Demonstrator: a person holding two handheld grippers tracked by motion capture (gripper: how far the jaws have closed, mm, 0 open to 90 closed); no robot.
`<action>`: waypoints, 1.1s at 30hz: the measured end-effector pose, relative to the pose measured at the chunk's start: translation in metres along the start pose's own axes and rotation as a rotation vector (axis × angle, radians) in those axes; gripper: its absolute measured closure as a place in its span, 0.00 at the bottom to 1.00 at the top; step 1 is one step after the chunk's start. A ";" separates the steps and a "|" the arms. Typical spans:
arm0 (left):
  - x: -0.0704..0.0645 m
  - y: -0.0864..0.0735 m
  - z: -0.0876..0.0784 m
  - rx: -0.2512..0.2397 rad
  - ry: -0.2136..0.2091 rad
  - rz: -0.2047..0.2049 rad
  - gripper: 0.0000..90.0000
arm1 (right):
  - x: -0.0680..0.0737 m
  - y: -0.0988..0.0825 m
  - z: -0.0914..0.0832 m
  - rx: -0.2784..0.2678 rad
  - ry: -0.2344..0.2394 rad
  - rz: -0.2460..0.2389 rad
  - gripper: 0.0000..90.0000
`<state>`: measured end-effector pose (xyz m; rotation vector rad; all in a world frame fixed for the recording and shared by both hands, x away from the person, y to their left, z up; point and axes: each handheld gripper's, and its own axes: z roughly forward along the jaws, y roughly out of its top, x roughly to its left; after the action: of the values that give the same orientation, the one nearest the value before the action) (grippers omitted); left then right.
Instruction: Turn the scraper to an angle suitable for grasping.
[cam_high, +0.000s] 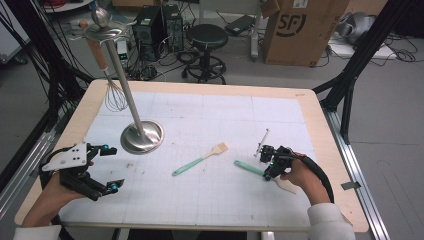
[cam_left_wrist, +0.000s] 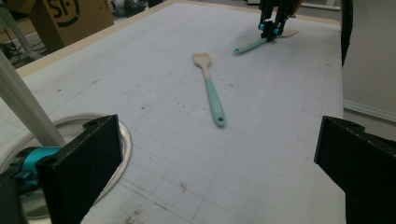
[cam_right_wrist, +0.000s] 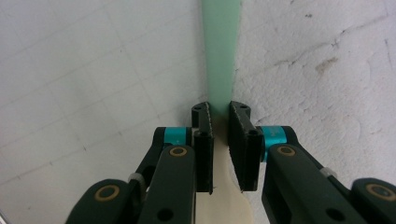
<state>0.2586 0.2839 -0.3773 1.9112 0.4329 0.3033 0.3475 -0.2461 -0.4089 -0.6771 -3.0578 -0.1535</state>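
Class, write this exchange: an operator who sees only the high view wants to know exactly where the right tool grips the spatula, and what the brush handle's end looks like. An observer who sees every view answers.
Operator: Where on the spatula is the right tool closed?
Observer: In the right gripper view, the right tool is clamped on the spatula at the neck, where the green handle meets the pale wood.
Operator: And the end of the brush handle?
Observer: The left gripper view shows a small hanging hole at the handle end of the brush, which points towards the open left tool.
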 end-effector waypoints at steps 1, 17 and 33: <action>0.000 0.000 0.000 0.001 0.000 0.001 0.02 | 0.000 0.000 0.000 0.004 -0.007 0.000 0.89; 0.000 0.000 -0.001 0.002 0.002 0.000 0.02 | 0.009 0.019 -0.028 -0.164 0.023 -0.022 0.90; 0.001 0.000 0.001 0.000 0.000 0.000 0.02 | 0.020 0.032 -0.077 -0.470 0.104 -0.006 0.90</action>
<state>0.2599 0.2841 -0.3779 1.9116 0.4330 0.3034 0.3420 -0.2162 -0.3291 -0.6423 -2.9359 -0.8965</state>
